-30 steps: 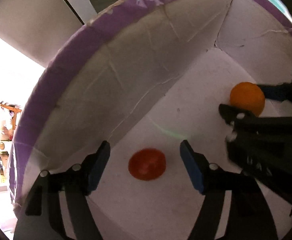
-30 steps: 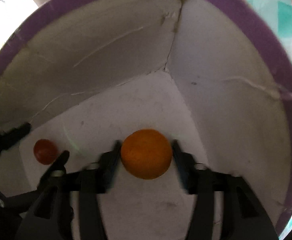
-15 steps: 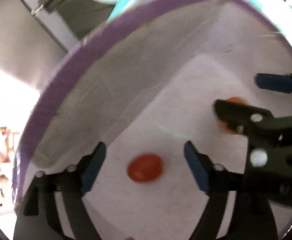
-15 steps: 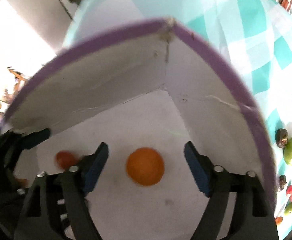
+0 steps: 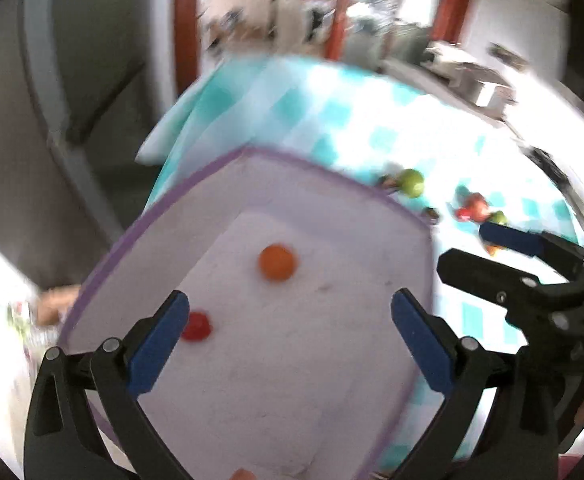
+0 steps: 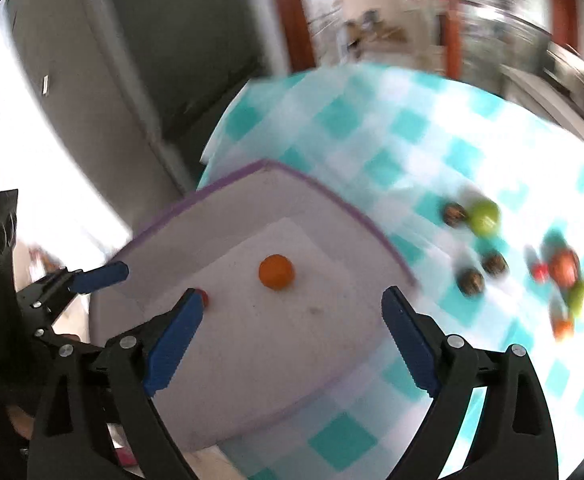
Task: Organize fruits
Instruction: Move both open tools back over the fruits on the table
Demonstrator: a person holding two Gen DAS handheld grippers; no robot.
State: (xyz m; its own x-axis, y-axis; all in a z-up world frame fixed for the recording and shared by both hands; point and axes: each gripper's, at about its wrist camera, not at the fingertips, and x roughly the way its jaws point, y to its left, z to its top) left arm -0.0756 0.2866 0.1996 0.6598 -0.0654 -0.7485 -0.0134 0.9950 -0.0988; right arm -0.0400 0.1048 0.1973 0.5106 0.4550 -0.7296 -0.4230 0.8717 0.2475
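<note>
Both grippers, left gripper (image 5: 290,338) and right gripper (image 6: 292,334), wide open, empty, above purple-rimmed box (image 6: 334,200) holding orange (image 6: 276,271), small red fruit (image 5: 196,326). Judged between picks; next: reach green fruit (image 6: 483,216) on checked cloth (image 6: 372,140).

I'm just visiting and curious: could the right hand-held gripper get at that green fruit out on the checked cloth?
Probably yes: the right hand-held gripper is open and empty, and the green fruit lies uncovered on the cloth.

2 green fruits (image 6: 484,216), 3 brown nuts (image 6: 471,281), 1 orange (image 6: 276,271), 1 box (image 6: 332,216).
</note>
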